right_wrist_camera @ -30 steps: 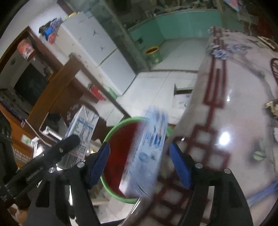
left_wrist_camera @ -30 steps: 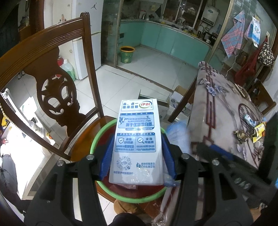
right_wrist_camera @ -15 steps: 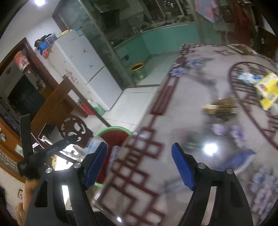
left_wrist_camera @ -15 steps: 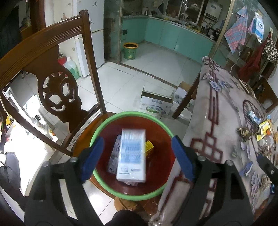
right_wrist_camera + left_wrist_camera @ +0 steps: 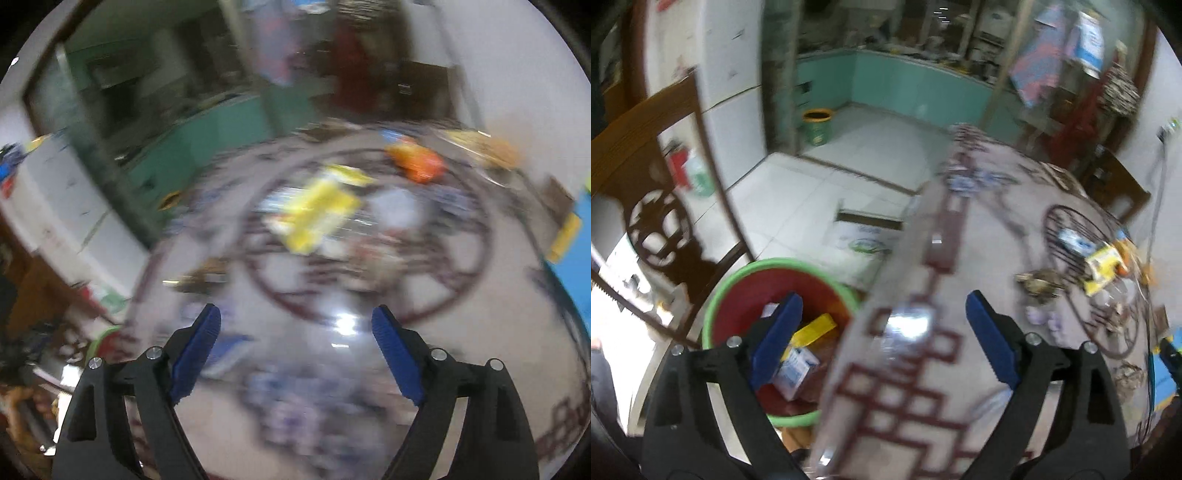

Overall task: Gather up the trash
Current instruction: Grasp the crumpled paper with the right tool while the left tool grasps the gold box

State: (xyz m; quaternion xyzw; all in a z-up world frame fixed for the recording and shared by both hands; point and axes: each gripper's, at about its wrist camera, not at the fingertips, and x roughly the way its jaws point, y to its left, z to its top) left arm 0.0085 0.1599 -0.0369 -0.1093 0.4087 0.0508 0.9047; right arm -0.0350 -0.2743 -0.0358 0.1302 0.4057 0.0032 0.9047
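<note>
A green-rimmed red basin point(image 5: 738, 284) sits on a wooden chair at the lower left of the left wrist view, holding white milk cartons point(image 5: 796, 369) and a yellow box point(image 5: 812, 328). My left gripper point(image 5: 882, 332) hangs over the table edge beside the basin, its jaws opening with nothing between them. In the blurred right wrist view my right gripper point(image 5: 295, 343) is over the patterned table point(image 5: 332, 369), jaws opening and empty. Ahead of it lie a yellow wrapper point(image 5: 314, 214), an orange wrapper point(image 5: 417, 162) and a brown scrap point(image 5: 203, 277).
A carved wooden chair back point(image 5: 661, 206) stands left of the basin. An open cardboard box point(image 5: 864, 236) lies on the tiled floor. More litter point(image 5: 1104, 262) sits on the table's far right. A blue object point(image 5: 576, 251) lies at the table's right edge.
Both milk cartons were let go and dropped into the basin. My left gripper swung right to the table edge; my right gripper swept right across the table toward the litter. Both opened wider.
</note>
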